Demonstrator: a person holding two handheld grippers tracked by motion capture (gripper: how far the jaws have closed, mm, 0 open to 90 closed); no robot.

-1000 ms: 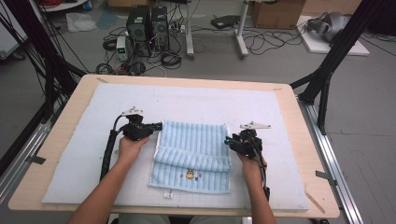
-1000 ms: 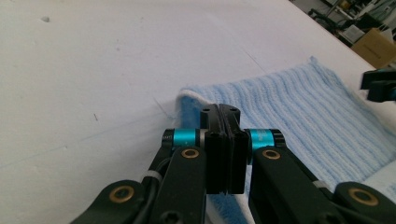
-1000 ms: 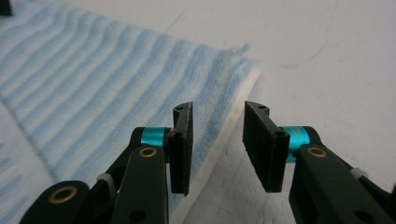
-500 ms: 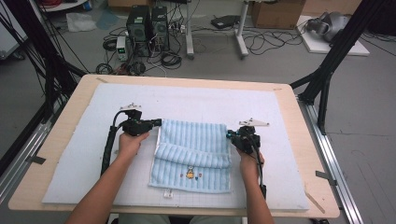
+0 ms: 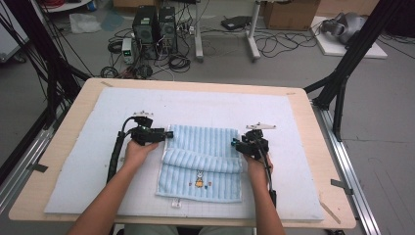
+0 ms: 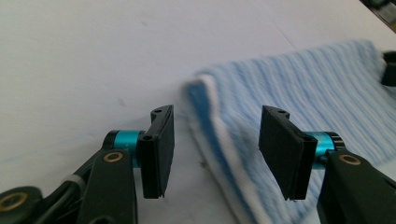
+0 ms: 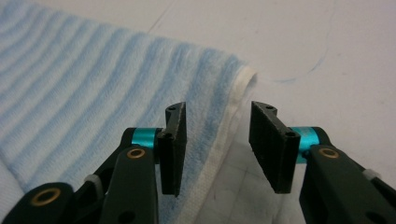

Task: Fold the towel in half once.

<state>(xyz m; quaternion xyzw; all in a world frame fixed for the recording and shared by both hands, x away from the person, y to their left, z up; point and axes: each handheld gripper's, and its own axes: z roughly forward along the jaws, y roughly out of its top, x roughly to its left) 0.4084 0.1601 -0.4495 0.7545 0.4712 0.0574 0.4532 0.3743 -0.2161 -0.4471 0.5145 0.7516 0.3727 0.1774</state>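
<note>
On the far left of the high view lies the pale wooden table [image 5: 63, 161], and a big light blue mat [image 5: 98, 147] covers most of it.

Next comes the person's left hand [image 5: 137, 152], which holds the black left gripper [image 5: 166, 135]. It sits at the top left corner of the towel. In the left gripper view its two black jaws stand apart and have just been opening. The white-edged side of the towel lies between them, but the pads do not press on it. The left gripper has let go.

In the middle of the mat lies the soft blue and white striped towel [image 5: 203, 164]. Its top part is folded down over itself, so a thick fold runs across it. A small picture [image 5: 199, 182] shows on the lower part, too small to make out. A white tag [image 5: 174, 202] sticks out at the bottom edge.

To the right, the right hand [image 5: 258, 165] holds the black right gripper [image 5: 237, 145] at the top right corner of the towel. In the right gripper view the jaws have also just been opening. The white hem of the towel [image 7: 116, 93] lies between them, and nothing squeezes it. This gripper is loose too.
</note>
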